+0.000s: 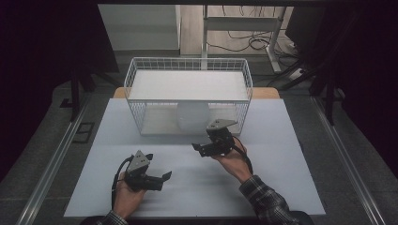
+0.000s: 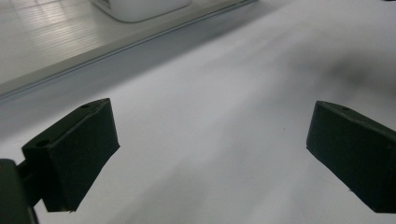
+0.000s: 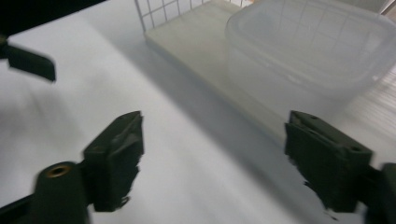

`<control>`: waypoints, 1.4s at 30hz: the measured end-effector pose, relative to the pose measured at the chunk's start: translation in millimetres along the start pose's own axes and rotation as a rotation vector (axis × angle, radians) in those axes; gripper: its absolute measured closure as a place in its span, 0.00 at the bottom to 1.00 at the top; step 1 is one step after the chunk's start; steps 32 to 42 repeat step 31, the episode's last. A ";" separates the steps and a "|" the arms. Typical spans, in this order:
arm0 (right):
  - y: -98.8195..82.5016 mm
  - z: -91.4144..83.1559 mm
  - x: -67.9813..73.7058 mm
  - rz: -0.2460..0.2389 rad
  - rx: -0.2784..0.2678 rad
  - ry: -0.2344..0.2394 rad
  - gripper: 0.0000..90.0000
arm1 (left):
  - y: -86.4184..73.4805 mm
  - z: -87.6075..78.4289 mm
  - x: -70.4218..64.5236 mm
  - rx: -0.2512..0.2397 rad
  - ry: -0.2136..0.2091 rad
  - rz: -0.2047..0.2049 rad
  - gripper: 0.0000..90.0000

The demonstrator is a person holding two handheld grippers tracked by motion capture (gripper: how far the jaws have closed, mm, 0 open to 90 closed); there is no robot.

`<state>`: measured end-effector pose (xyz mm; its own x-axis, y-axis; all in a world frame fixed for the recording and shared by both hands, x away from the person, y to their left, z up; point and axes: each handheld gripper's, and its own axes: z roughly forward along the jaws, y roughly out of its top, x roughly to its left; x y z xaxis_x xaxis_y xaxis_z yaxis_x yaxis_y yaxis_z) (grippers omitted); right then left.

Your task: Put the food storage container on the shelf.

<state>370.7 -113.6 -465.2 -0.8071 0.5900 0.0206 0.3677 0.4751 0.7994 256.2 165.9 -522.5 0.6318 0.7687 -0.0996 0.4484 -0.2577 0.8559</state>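
A translucent plastic container (image 1: 192, 116) sits on the pale base board of a white wire rack (image 1: 141, 89) at the back of the white table. My right gripper (image 1: 197, 149) hovers just in front of it, jaws wide apart with nothing between them. In the right gripper view the right gripper (image 3: 212, 158) stands open short of the container (image 3: 308, 46), beside the rack's mesh (image 3: 159, 14). My left gripper (image 1: 158, 166) rests low over the table nearer the front, also open and empty. In the left gripper view the left gripper (image 2: 210, 154) frames bare table, with the container (image 2: 140, 7) far off.
A white sheet (image 1: 281, 178) covers the table, with metal rails along both sides. A flat white panel (image 1: 187, 85) covers the rack's top. One jaw of the left gripper (image 3: 30, 63) shows at the left edge of the right gripper view.
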 end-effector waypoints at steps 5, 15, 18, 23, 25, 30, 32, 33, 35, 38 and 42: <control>-11.6 -17.3 5.0 -0.010 0.014 0.005 0.08 | 0.1 0.9 -0.8 0.009 0.000 0.010 0.02; -46.5 -57.0 7.5 -0.004 0.015 -0.034 0.01 | 0.0 -1.5 1.8 0.024 0.009 0.019 0.01; -59.9 -69.1 8.2 -0.004 -0.001 -0.057 0.01 | -0.1 -3.8 3.5 0.026 0.021 0.031 0.01; -87.4 -81.8 3.5 0.030 -0.006 -0.096 0.01 | -1.8 -2.3 4.8 0.049 0.025 0.041 0.01; -99.0 -82.9 -1.1 0.071 0.018 -0.105 0.01 | -2.2 -0.6 4.0 0.068 0.040 0.047 0.01; -107.4 -77.5 -8.3 0.104 0.061 -0.128 0.01 | -3.3 3.3 3.9 0.101 0.053 0.045 0.00; -108.6 -76.5 -9.7 0.102 0.069 -0.129 0.01 | -3.3 3.5 4.0 0.100 0.057 0.044 0.00; -108.6 -76.5 -9.7 0.102 0.069 -0.129 0.01 | -3.3 3.5 4.0 0.100 0.057 0.044 0.00; -108.6 -76.5 -9.7 0.102 0.069 -0.129 0.01 | -3.3 3.5 4.0 0.100 0.057 0.044 0.00; -108.6 -76.5 -9.7 0.102 0.069 -0.129 0.01 | -3.3 3.5 4.0 0.100 0.057 0.044 0.00; -108.6 -76.5 -9.7 0.102 0.069 -0.129 0.01 | -3.3 3.5 4.0 0.100 0.057 0.044 0.00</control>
